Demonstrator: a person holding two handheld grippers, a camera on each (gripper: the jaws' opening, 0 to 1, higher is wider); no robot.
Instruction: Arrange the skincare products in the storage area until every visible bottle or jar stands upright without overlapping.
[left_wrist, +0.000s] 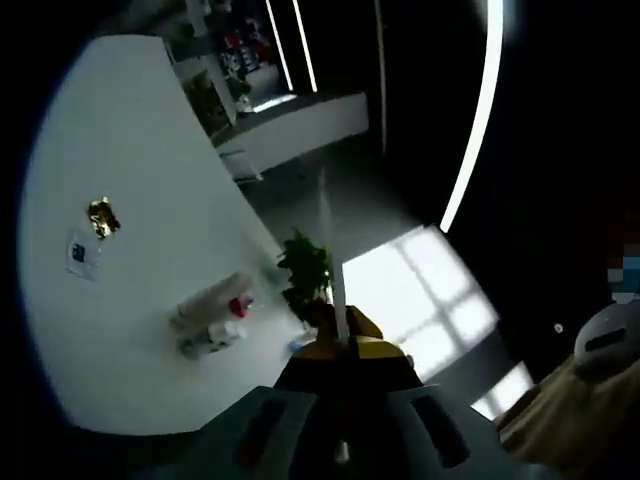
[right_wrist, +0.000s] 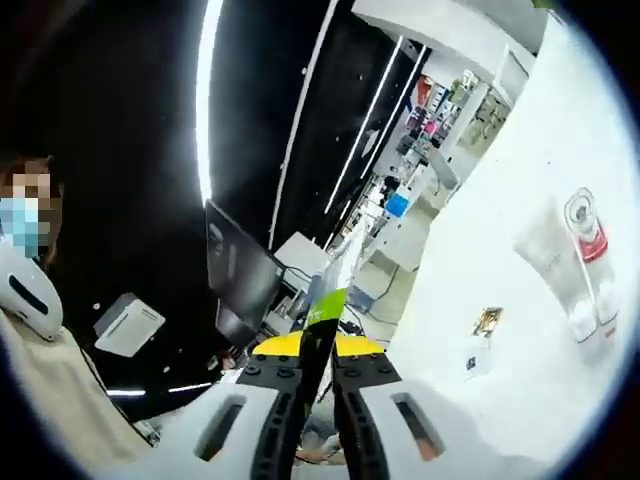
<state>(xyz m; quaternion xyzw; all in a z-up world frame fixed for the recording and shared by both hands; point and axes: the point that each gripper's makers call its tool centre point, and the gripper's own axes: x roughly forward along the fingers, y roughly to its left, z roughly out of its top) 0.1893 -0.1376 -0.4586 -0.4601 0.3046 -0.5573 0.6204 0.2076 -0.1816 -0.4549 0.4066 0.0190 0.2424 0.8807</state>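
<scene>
The white counter (left_wrist: 140, 220) carries the products near one edge. In the left gripper view a pale tube (left_wrist: 208, 297) and a bottle (left_wrist: 212, 338) with a red part lie close together, apparently on their sides, well apart from the left gripper (left_wrist: 343, 330), whose jaws are pressed together. A plant (left_wrist: 305, 268) stands past the counter's edge. A gold packet (left_wrist: 103, 216) and a small card (left_wrist: 83, 254) lie further in. No writing is legible. In the right gripper view the tube (right_wrist: 552, 262) touches the bottle (right_wrist: 588, 250), well clear of the right gripper (right_wrist: 322, 330), jaws closed.
</scene>
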